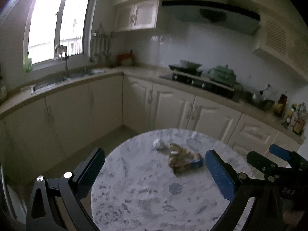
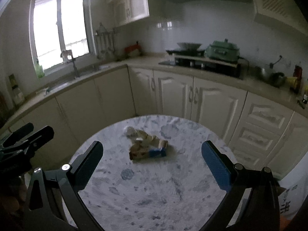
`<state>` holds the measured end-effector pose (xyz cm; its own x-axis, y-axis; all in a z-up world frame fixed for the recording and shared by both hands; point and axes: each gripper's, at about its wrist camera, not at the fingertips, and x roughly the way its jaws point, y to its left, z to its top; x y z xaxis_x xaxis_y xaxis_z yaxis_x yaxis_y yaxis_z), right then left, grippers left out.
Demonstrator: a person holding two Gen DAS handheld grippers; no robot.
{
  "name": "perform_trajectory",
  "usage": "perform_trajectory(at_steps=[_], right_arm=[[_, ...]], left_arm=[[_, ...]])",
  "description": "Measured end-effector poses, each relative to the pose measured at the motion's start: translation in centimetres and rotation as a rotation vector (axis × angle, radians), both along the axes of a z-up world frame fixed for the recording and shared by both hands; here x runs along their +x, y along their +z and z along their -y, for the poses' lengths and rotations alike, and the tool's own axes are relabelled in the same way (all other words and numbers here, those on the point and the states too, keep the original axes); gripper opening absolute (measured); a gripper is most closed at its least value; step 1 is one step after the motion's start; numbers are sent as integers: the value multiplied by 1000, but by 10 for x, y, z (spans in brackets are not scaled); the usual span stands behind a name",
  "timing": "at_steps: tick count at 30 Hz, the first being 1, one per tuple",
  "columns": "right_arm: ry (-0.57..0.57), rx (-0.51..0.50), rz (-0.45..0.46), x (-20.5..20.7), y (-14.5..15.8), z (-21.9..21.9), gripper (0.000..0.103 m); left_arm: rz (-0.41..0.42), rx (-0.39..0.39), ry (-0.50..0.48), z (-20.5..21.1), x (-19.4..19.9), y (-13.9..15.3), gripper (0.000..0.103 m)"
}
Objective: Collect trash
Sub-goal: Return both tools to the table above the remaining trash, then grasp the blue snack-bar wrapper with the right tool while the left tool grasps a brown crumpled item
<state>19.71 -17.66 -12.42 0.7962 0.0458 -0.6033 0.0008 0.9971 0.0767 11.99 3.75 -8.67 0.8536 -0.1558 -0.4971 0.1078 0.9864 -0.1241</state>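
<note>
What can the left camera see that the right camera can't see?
Only the left wrist view shows the cluster of small bottles at the far right of the counter, and the right gripper beside it. Only the right wrist view shows the tall bottle left of the sink, and the left gripper. Both show the round marble table, the crumpled wrappers on it, the window and the green pot.

Kitchen, dim. Window (image 1: 55, 25) upper left, bright. Sink (image 1: 63, 78) and tap (image 1: 66, 65) below it. Cream cabinets (image 1: 173, 105) across mid-frame. Stove (image 1: 190, 75) centre right, green pot (image 1: 222, 75) beside it. Bottles (image 1: 296, 115) far right. Hood (image 1: 209, 15) up top.
</note>
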Motion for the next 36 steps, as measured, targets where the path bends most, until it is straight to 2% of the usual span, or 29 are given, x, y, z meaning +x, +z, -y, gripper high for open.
perform_trajectory(at_steps=[4,14,19,24,29,32,36], right_arm=[[8,7,-107,30,-40,3,103],[25,32,-296,109,-132,9,103],[65,31,-332,131,-152,7,103],[42,122,-361,146,-168,-1,103],[-86,174,-340,162,-176,-10,103],[-166,99,-329,168,-181,-13,102],[-121,43,-325,160,-183,-14,100]], left_arm=[[-78,4,5,-3,40,-20,102],[-241,13,38,-6,131,-72,102],[-287,18,48,-4,170,-93,102],[-309,16,55,-3,204,-107,102],[-319,12,63,-3,215,-116,102],[-323,10,57,-2,218,-118,102],[-315,12,47,-1,216,-119,102]])
